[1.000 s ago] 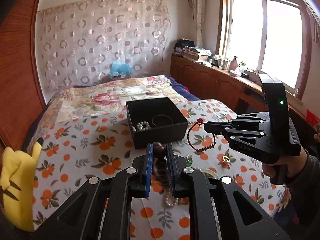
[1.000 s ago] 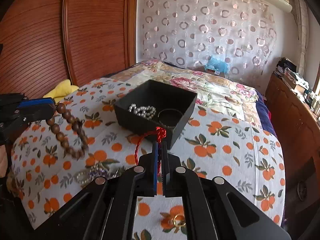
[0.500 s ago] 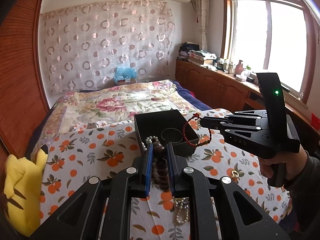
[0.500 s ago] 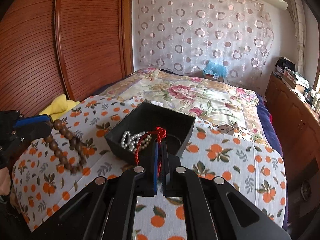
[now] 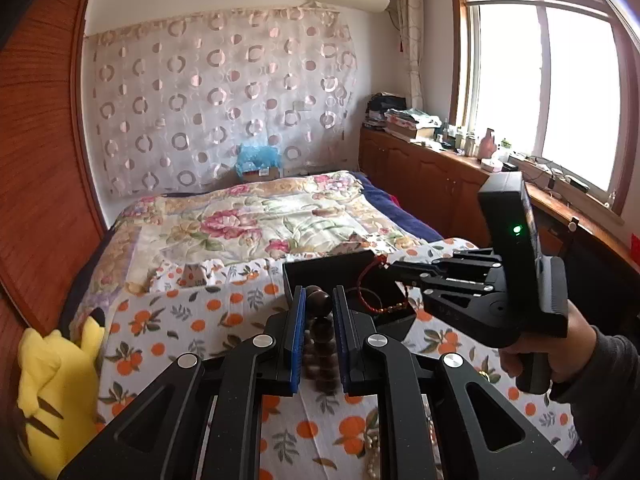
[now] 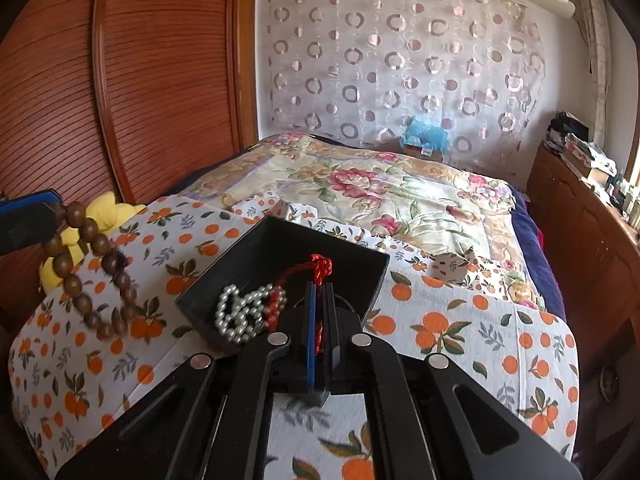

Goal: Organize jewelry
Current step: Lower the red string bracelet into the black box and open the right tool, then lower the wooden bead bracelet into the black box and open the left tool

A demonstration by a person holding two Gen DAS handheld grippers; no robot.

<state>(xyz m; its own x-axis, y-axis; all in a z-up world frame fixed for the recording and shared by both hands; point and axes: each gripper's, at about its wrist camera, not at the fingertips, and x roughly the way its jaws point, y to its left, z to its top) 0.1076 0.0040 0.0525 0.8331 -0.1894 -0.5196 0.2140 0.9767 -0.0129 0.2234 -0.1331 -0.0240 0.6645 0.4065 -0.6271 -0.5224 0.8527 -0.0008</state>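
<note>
1. The right tool (image 6: 319,292) is gripping a red braided cord bracelet (image 6: 316,270), dangling it over the open black square box (image 6: 280,240) on the bed (image 6: 460,320).
2. The left tool (image 5: 318,312) is clenching a brown wooden bead strand (image 6: 92,256).

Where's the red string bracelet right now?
The right gripper pinches the red string bracelet, which hangs into the black box beside the pearls.

Your right tool (image 6: 319,304) is right over the black box (image 6: 352,280), whose walls hem it in; pearls (image 6: 236,314) crowd its left. The bed (image 6: 460,320) to its right is open.
</note>
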